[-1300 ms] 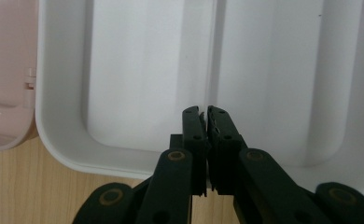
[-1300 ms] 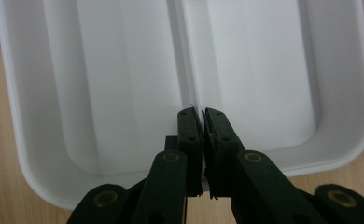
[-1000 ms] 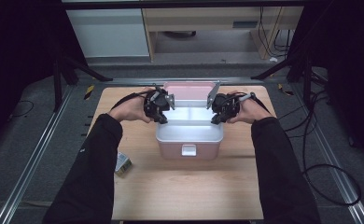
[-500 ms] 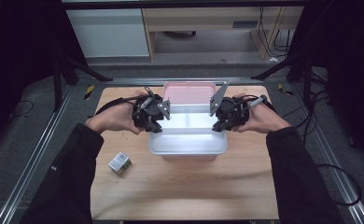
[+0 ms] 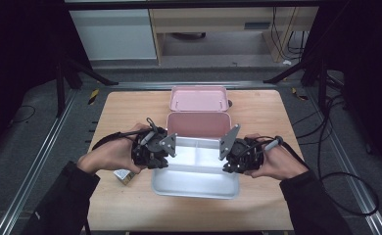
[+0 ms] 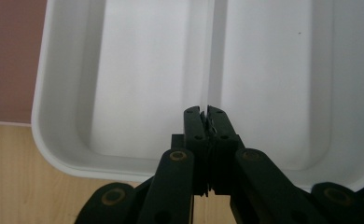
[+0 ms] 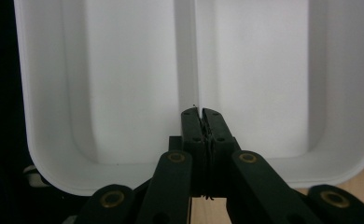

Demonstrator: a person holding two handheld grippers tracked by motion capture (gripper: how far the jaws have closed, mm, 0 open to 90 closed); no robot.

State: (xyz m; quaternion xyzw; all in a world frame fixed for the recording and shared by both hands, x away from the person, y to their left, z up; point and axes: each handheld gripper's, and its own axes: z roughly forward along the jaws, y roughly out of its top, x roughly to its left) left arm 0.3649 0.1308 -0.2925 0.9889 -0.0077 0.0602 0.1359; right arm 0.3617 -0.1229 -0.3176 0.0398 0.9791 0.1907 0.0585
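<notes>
The white tray (image 5: pixel 195 182) is gripped at its left and right rims by the left gripper (image 6: pixel 204 116) and right gripper (image 7: pixel 201 116), both clenched. Slippage from either thin rim could tip it onto the pink box (image 5: pixel 199 125) just beyond.

Both forearms reach in from the counter's near edge, dark-sleeved. The left black two-jaw gripper (image 5: pixel 165 152) and right black two-jaw gripper (image 5: pixel 226 155) face each other, jaws pressed together on nothing.

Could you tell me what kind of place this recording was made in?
Probably a lab or recording studio, not a kitchen: a bare wooden table stands between black stands, with loose cables on the floor and metal rails alongside. A white tray and pink box look like props.
</notes>
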